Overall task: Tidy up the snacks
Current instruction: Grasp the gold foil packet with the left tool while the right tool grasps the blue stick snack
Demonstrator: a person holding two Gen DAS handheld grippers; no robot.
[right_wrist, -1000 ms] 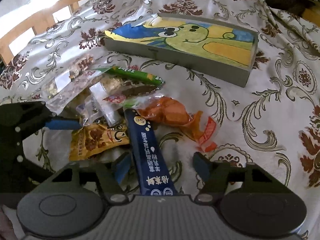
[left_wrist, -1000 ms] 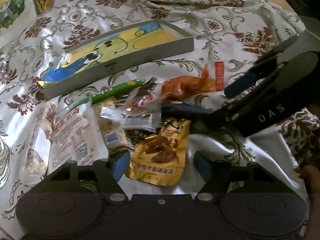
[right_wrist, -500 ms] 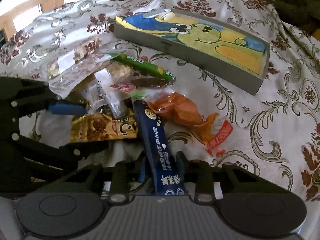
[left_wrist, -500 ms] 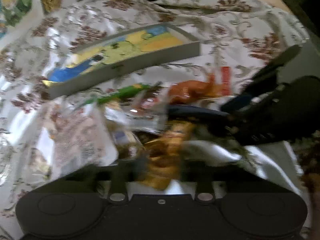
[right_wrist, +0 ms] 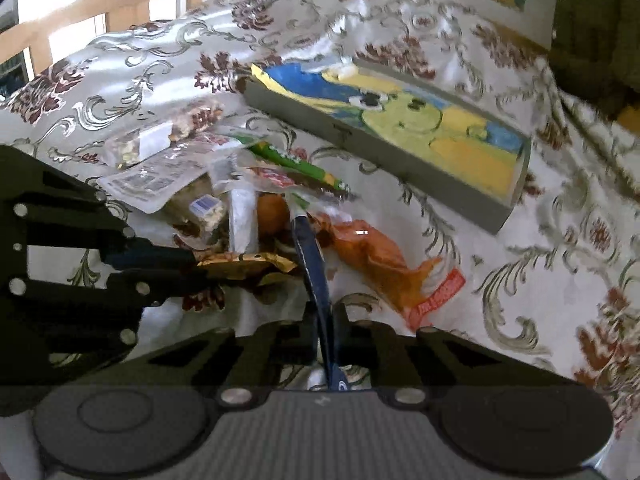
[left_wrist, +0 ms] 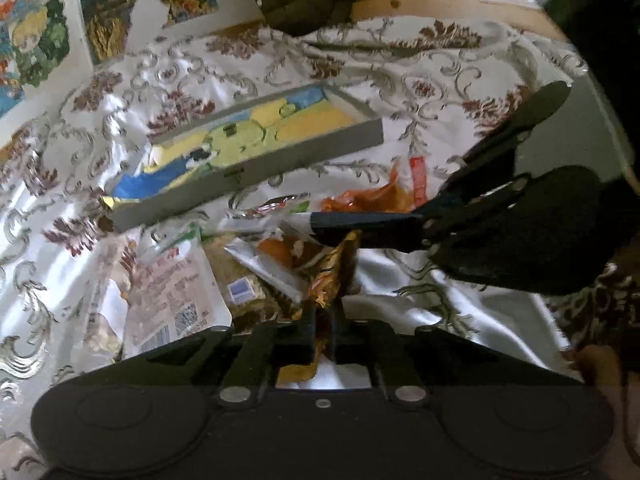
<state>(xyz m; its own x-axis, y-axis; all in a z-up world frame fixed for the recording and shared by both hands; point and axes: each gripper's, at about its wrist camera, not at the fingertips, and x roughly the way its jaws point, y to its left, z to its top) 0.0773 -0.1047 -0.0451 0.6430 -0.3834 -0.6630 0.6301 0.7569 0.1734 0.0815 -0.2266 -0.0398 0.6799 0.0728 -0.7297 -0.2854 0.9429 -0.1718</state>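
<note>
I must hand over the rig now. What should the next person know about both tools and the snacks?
Left tool: shut on the gold packet.
Right tool: shut on the dark blue stick pack.
Both packs are gripped at the near edge of the snack pile on the tablecloth.
The grey tray behind holds no snacks yet.
Left: move both packs, then the rest.
</note>
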